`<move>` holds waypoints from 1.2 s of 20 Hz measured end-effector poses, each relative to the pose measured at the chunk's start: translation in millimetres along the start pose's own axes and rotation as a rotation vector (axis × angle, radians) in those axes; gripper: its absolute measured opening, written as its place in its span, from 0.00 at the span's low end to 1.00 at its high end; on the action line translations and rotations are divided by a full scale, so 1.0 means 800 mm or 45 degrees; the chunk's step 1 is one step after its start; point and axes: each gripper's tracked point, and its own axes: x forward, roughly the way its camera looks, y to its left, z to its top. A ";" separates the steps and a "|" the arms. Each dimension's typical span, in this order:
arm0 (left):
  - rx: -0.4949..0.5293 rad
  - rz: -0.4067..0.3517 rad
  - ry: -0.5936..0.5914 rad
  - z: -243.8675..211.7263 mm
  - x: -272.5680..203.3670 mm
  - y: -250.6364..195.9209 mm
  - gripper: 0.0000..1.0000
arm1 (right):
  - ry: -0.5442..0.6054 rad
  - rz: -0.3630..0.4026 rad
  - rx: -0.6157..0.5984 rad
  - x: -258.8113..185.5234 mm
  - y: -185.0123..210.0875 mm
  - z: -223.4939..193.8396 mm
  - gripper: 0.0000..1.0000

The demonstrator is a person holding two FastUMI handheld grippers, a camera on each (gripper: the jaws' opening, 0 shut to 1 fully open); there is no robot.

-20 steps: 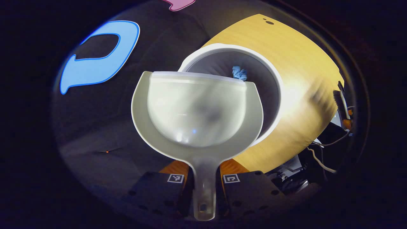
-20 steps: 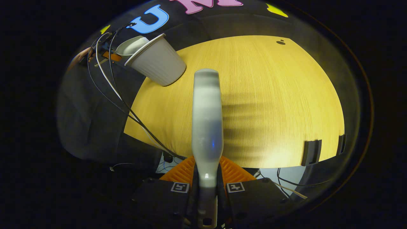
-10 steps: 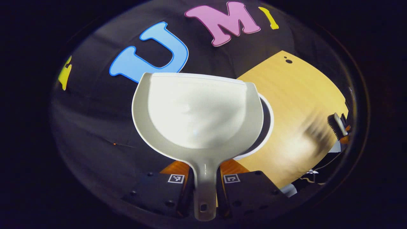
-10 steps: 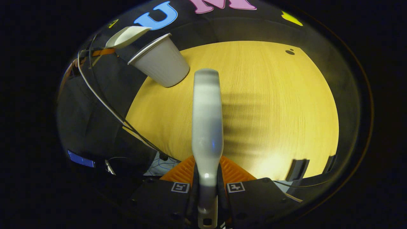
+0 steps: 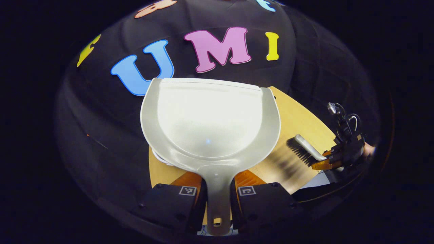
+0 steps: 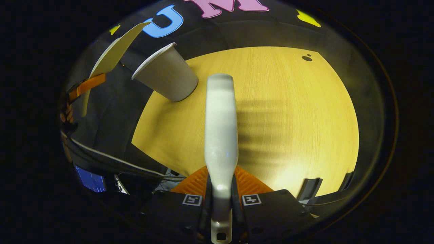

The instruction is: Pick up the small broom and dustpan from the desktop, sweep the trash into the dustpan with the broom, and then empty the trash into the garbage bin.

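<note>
Gripping dustpan (image 5: pixel 210 118) and broom (image 6: pixel 221 135), both hand-held grippers above open desktop (image 6: pixel 288 112).

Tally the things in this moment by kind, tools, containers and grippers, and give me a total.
Tools: 2, the dustpan and the broom.
Containers: 1, the bin on the desk.
Grippers: 2, the left gripper shut on the dustpan's handle, the right gripper shut on the broom's handle.
Total: 5.
</note>
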 end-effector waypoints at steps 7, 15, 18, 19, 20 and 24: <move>-0.166 -0.316 0.027 -0.034 0.000 -0.111 0.28 | 0.004 -0.063 -0.010 0.022 -0.032 0.015 0.28; -0.486 -0.353 0.307 -0.086 0.049 -0.170 0.29 | 0.085 -0.131 0.132 0.092 -0.064 -0.007 0.29; -0.591 -0.328 0.456 -0.105 0.055 -0.178 0.29 | 0.142 -0.123 0.182 0.122 -0.065 -0.021 0.29; -0.615 -0.342 0.486 -0.106 0.055 -0.179 0.29 | 0.159 -0.124 0.186 0.132 -0.068 -0.022 0.29; -0.627 -0.349 0.508 -0.103 0.054 -0.176 0.30 | 0.174 -0.137 0.178 0.140 -0.074 -0.023 0.29; -0.628 -0.294 0.577 -0.111 0.057 -0.177 0.30 | 0.197 -0.161 0.172 0.155 -0.064 -0.028 0.29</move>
